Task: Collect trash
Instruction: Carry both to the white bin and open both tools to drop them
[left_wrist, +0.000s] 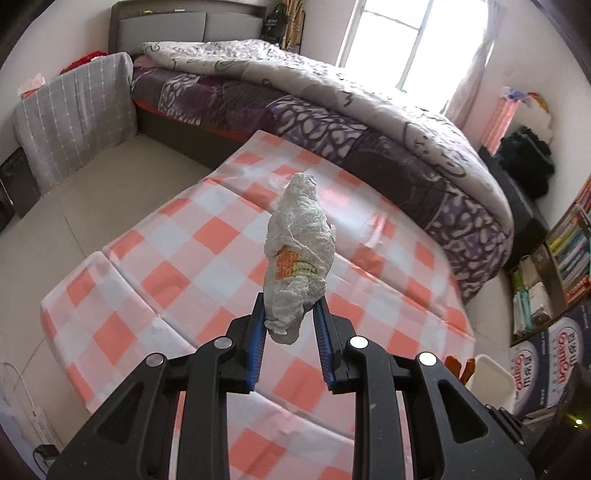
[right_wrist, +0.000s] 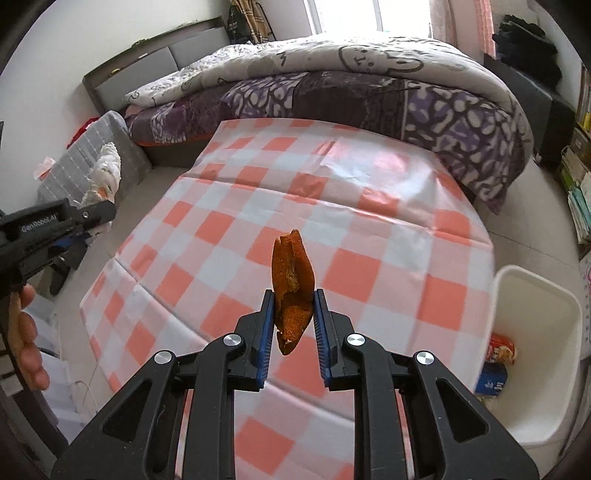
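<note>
My left gripper (left_wrist: 290, 308) is shut on a crumpled white tissue (left_wrist: 299, 251) with an orange print, held above the checked tablecloth (left_wrist: 177, 266). My right gripper (right_wrist: 293, 301) is shut on an orange peel (right_wrist: 291, 284), held above the same cloth (right_wrist: 369, 229). The left gripper with its tissue (right_wrist: 105, 173) also shows at the left edge of the right wrist view. A white trash bin (right_wrist: 535, 332) stands on the floor to the right of the table, with a couple of wrappers (right_wrist: 498, 358) inside.
A bed with a purple and grey quilt (left_wrist: 369, 122) lies behind the table. A grey covered box (left_wrist: 77, 114) stands on the floor at left. Bookshelves (left_wrist: 565, 251) and cartons (left_wrist: 546, 362) are at right. The bin's rim (left_wrist: 491, 373) shows at lower right.
</note>
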